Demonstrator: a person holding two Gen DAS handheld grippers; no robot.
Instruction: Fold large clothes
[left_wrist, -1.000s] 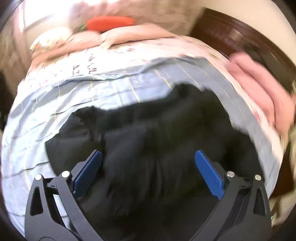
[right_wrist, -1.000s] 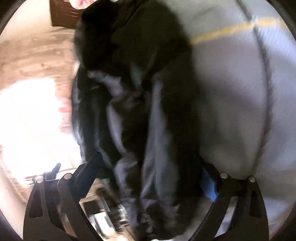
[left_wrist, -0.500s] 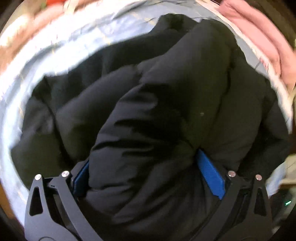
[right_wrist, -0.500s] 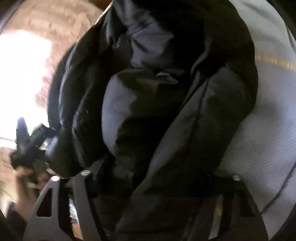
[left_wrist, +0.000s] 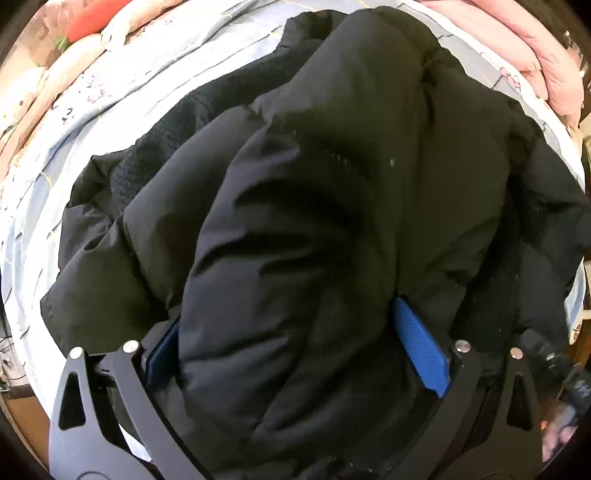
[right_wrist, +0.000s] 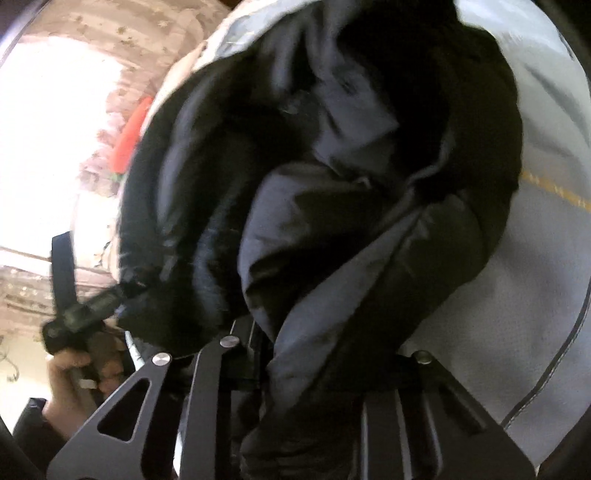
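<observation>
A bulky black padded jacket (left_wrist: 325, 206) of smooth quilted fabric lies heaped on a pale blue bedsheet (left_wrist: 122, 92) crossed by thin yellow and dark lines, and it fills nearly the whole space ahead of the left gripper (left_wrist: 291, 343). That gripper points steeply down into the heap with its jaws set wide; a thick fold of the jacket bulges up between them, and its blue ribbed pads (left_wrist: 421, 350) lie against the fabric on either side, though whether they press on it cannot be told. Beyond the left gripper's tips the jacket's collar end reaches toward the far edge of the sheet; past that, to the far left, lie cream flowered bedding (left_wrist: 44, 88) and a red-orange carrot-shaped cushion (left_wrist: 92, 20), and to the far right a pink quilted blanket (left_wrist: 535, 48). The right gripper (right_wrist: 325, 354) has its jaws closing, drawn near together, with a gathered fold of the jacket (right_wrist: 332, 229) running down between them; its pads are hidden under the cloth. Ahead of this gripper the jacket's grey-blue lining shows in crumpled folds, and the sheet (right_wrist: 517, 295) lies bare just to its right. To its lower left, a hand (right_wrist: 81, 369) holds the handle of the other gripper, blurred, beside the jacket's edge.
</observation>
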